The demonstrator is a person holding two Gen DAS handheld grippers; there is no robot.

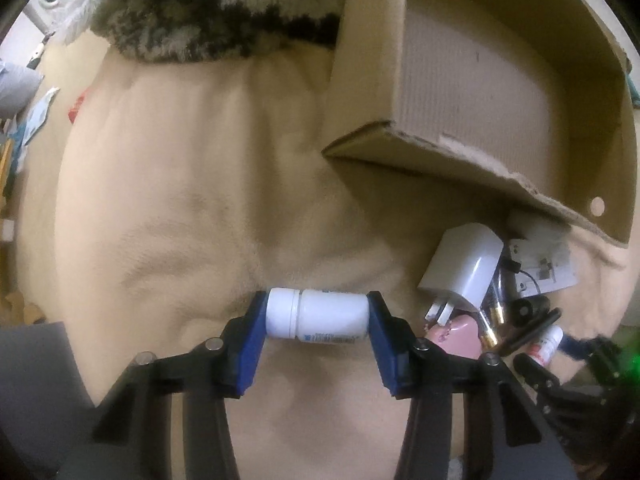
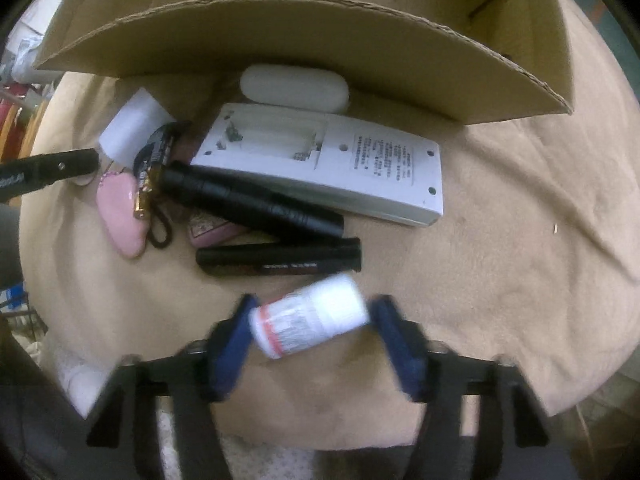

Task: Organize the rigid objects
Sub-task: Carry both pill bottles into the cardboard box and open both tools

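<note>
My left gripper [image 1: 318, 312] points down at a beige blanket [image 1: 180, 200]. Its blue pads [image 1: 258, 320] press on both ends of a white bottle [image 1: 320, 318] that lies on its side. My right gripper [image 2: 312, 316] is blurred. A small white bottle with a red-striped label [image 2: 308, 316] lies tilted between its pads, which meet the two ends. The same small bottle [image 1: 546, 342] shows at the lower right of the left wrist view. An open cardboard box [image 2: 304, 32] stands just behind the pile.
The pile holds a white remote [image 2: 340, 164] with an open battery bay, a black torch [image 2: 256, 200], a black tube [image 2: 280, 260], a pink case [image 2: 118, 208], a white charger [image 1: 464, 268] and a white oval case [image 2: 294, 86]. A shaggy rug [image 1: 200, 12] lies beyond the blanket.
</note>
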